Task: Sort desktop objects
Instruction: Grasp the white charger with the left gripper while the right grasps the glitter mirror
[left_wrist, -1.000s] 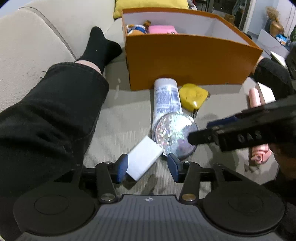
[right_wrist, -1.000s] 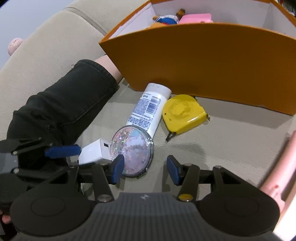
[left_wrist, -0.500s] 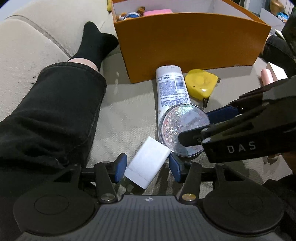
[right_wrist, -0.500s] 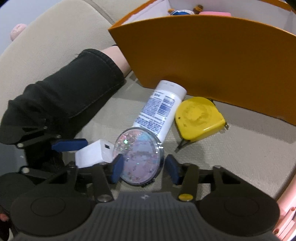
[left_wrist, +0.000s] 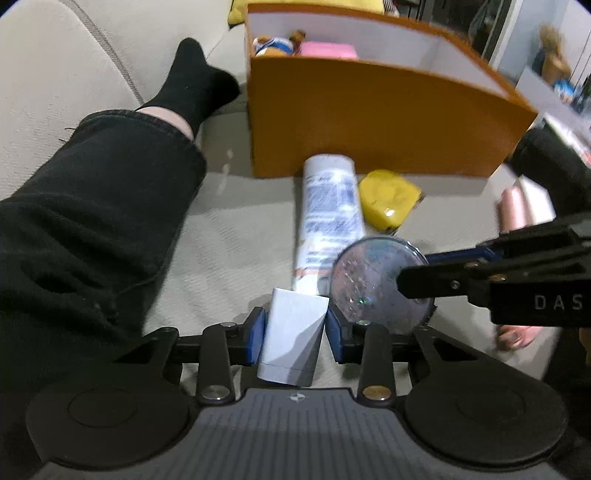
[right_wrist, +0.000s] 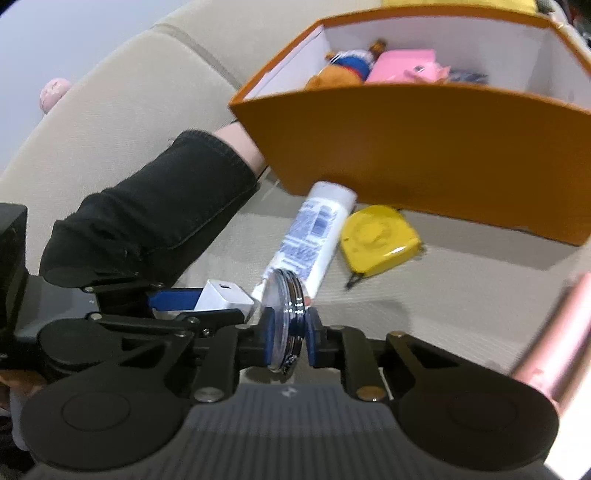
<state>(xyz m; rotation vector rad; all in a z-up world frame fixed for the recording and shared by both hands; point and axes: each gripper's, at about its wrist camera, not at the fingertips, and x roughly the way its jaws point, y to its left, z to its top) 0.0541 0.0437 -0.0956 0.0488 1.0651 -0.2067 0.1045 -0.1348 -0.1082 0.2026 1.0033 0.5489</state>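
The right claw (right_wrist: 287, 341) is clamping the glittery round compact (right_wrist: 284, 317) by its thin rim, near the white tube (right_wrist: 314, 236); it looks light, hard and slick, so it may slip. The left claw (left_wrist: 294, 332) is closing on the white charger (left_wrist: 291, 332), a stiff, light block. The orange box (left_wrist: 369, 122) is sitting far, open-topped, with room above its near wall.

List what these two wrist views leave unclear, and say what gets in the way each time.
- White tube: label print unreadable in both views, motion blur.
- Orange box: floor and lower contents hidden by its front wall.
- Pink item: cut off by the right wrist view's edge and blurred.
- White charger: near end hidden behind the left gripper body.
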